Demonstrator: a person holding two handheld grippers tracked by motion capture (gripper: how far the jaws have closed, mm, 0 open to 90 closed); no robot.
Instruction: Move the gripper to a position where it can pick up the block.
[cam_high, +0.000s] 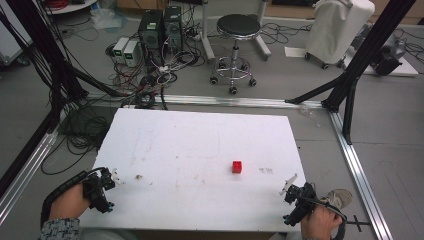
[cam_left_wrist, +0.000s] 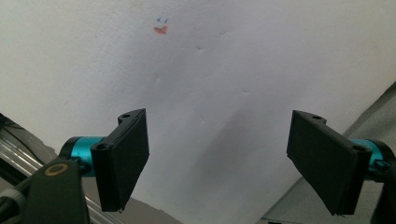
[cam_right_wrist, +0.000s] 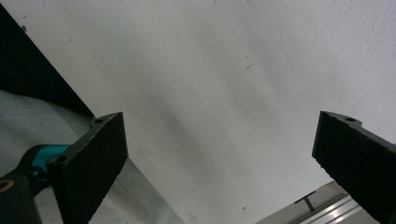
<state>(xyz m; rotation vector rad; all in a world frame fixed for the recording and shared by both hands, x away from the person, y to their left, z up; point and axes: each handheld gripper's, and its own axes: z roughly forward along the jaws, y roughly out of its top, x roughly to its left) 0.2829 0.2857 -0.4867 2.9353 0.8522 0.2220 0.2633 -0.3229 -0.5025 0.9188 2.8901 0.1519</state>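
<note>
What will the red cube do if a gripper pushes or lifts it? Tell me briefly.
The red cube looks flat-faced and blocky, so it would probably slide on the white table rather than roll. It seems small and likely light. Its parallel faces should suit the jaws, though its hardness can't be judged.

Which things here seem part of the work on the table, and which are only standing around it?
Likely part of the work:
red cube on the white table
left gripper, open
right gripper, open

Only standing around, on the floor beyond the table:
black stool
computer towers
loose cables
</note>
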